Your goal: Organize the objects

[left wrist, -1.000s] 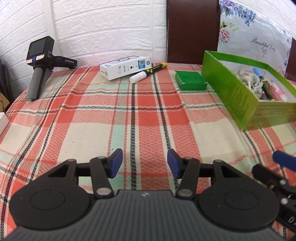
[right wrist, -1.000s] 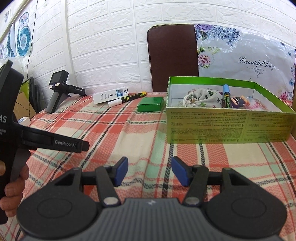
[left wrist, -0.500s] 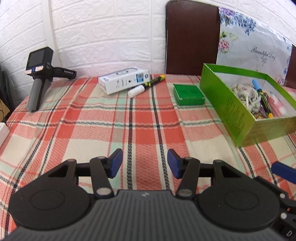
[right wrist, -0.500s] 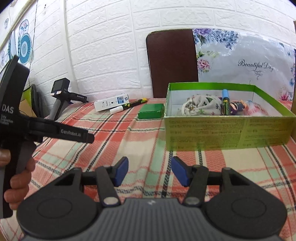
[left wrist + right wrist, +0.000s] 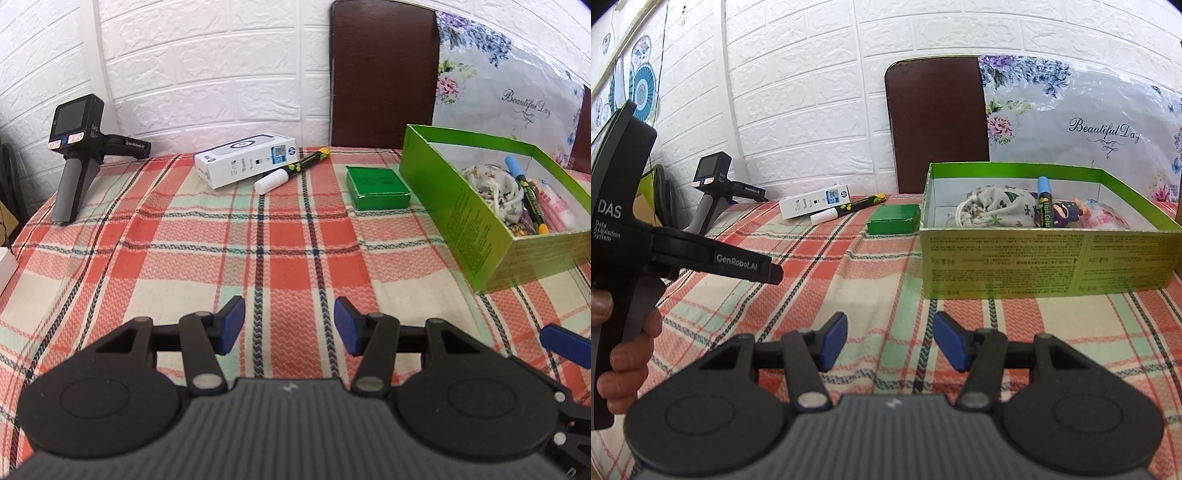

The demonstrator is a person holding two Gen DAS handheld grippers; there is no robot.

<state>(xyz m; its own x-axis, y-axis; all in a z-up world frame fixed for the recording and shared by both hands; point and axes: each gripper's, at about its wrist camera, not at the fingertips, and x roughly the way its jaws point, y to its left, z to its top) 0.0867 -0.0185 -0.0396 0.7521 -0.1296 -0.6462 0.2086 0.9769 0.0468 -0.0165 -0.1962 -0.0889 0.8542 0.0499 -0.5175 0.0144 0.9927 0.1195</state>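
Observation:
A green open box [image 5: 461,206] [image 5: 1034,258] stands at the right of the plaid table and holds a cloth pouch [image 5: 993,208], a blue-capped marker [image 5: 1044,201] and other small items. At the far side lie a white carton [image 5: 245,159] [image 5: 812,201], a white-capped marker [image 5: 291,170] [image 5: 846,209] and a small green box [image 5: 377,187] [image 5: 894,219]. My left gripper [image 5: 288,328] is open and empty over the near cloth. My right gripper [image 5: 891,341] is open and empty in front of the green box.
A spare black handheld gripper unit [image 5: 75,147] [image 5: 713,192] stands at the far left. A brown chair back [image 5: 382,70] and a floral bag [image 5: 509,96] stand behind the table against the white brick wall. The left gripper's body [image 5: 624,240] fills the right wrist view's left side.
Both grippers have pulled back and risen slightly, so the table objects look farther away. Both stay open and empty. No object has moved.

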